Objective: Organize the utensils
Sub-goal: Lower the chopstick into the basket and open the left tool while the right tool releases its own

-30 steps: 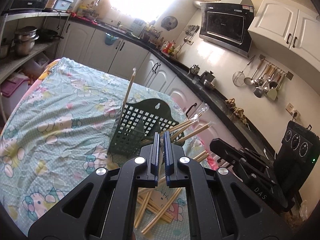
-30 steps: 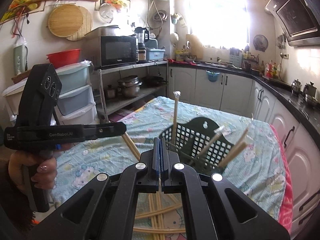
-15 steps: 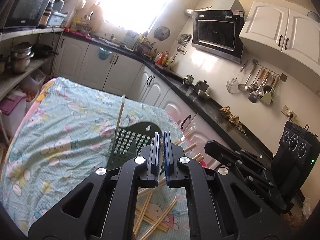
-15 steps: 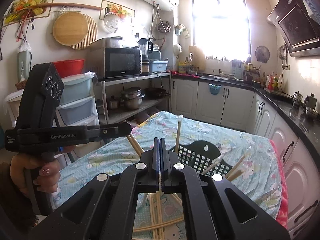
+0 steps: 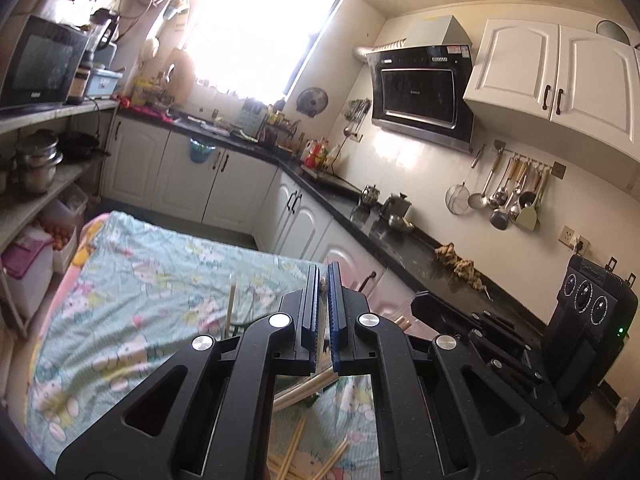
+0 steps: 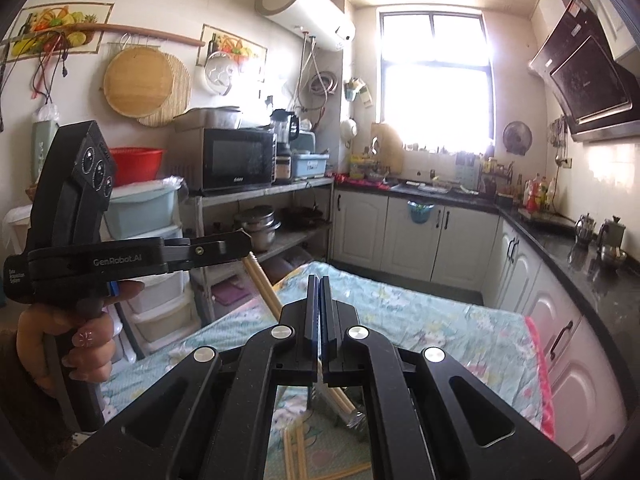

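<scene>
Chopsticks [image 5: 298, 446]: loose on table [image 5: 132, 280] at 6 o'clock, still unsorted.
Left gripper [image 5: 322, 280]: jaws together, clamping chopsticks.
Right gripper [image 6: 319, 292]: jaws together; contents unclear.

The left gripper [image 5: 323, 280] and right gripper [image 6: 319, 292] look like matt black plastic with shiny metal pivot pins. Below the jaws, pale bare-wood chopsticks [image 5: 298, 450] lie on a soft, matt printed cloth [image 5: 132, 280]. Right of the jaws runs a glossy dark countertop [image 6: 592, 268].
</scene>
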`<action>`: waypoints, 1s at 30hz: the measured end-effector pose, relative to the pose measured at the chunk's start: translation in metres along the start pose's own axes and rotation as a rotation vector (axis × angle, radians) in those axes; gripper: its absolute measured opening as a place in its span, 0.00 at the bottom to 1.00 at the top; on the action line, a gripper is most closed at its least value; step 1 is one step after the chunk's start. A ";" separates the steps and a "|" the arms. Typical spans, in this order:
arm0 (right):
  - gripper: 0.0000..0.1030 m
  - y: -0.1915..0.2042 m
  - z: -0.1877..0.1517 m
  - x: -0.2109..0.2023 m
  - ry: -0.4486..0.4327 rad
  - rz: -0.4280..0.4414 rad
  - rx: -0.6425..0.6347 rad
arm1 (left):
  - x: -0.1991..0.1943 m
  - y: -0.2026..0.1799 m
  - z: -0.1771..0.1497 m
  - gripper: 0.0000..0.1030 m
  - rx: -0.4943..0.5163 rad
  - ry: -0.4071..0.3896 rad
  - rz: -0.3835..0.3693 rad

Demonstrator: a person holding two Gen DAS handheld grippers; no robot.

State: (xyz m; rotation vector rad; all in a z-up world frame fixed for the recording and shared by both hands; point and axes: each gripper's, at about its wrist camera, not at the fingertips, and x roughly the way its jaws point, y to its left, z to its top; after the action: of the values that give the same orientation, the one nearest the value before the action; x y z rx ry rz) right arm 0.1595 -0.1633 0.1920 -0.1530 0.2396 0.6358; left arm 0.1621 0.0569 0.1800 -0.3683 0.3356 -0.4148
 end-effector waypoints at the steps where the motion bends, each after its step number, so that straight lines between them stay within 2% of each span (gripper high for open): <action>1: 0.01 -0.003 0.004 0.001 -0.007 -0.008 0.003 | 0.001 -0.001 0.003 0.02 0.003 -0.006 0.001; 15: 0.01 -0.036 0.037 0.019 -0.051 -0.096 0.059 | 0.029 -0.025 0.043 0.02 0.057 -0.052 -0.018; 30: 0.01 -0.060 0.026 0.049 -0.007 -0.153 0.114 | 0.077 -0.029 0.035 0.02 0.076 -0.023 -0.028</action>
State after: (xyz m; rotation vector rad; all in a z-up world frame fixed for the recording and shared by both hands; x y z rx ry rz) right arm 0.2382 -0.1774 0.2078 -0.0588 0.2546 0.4692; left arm 0.2322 0.0077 0.2045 -0.3031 0.2919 -0.4492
